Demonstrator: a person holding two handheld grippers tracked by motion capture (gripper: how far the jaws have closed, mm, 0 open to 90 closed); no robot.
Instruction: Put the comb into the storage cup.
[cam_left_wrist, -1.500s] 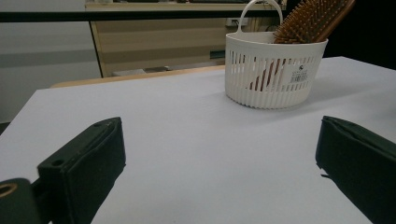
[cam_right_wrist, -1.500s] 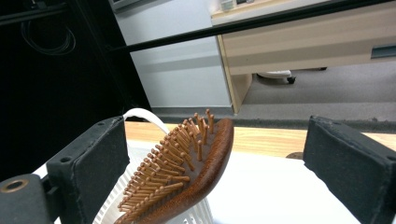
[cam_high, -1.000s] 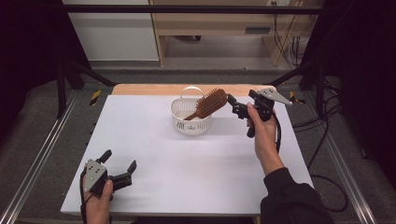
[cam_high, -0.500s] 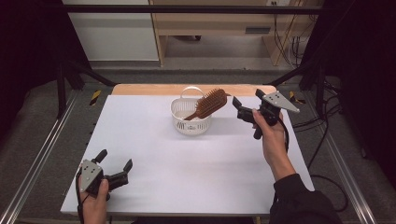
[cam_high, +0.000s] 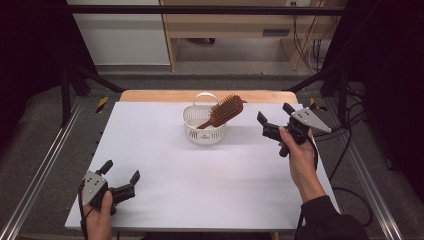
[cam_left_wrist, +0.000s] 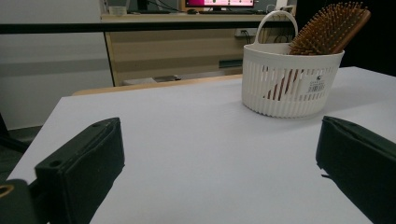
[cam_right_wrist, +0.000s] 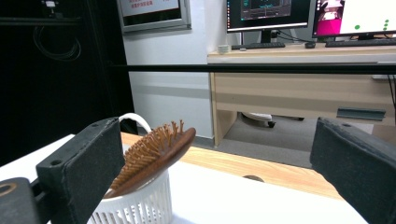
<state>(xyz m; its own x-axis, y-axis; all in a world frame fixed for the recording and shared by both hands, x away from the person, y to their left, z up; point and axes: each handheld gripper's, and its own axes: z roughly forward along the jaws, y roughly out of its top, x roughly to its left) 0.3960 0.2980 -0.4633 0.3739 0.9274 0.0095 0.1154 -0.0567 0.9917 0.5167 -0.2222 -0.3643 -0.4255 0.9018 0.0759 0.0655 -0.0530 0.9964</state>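
Observation:
A white slatted basket (cam_high: 204, 128) with a hoop handle stands on the white table (cam_high: 200, 190), back of centre. A brown wooden hairbrush (cam_high: 223, 110) leans in it, with its bristled head sticking out to the right. My right gripper (cam_high: 274, 113) is open and empty, in the air to the right of the basket. My left gripper (cam_high: 121, 171) is open and empty near the front left corner. In the left gripper view the basket (cam_left_wrist: 289, 81) and brush (cam_left_wrist: 332, 25) stand far ahead. In the right gripper view the brush (cam_right_wrist: 154, 156) and basket (cam_right_wrist: 135, 205) sit by the left jaw.
A wooden strip (cam_high: 200, 95) edges the table's far side. Metal rails (cam_high: 40, 170) run along both sides at floor level. A desk with monitors (cam_right_wrist: 303, 18) stands beyond the table. Cables (cam_high: 350, 135) trail at the right.
My right gripper has drawn away from the basket, to the right and a little nearer the person. The brush stays in the basket. The left gripper has hardly moved.

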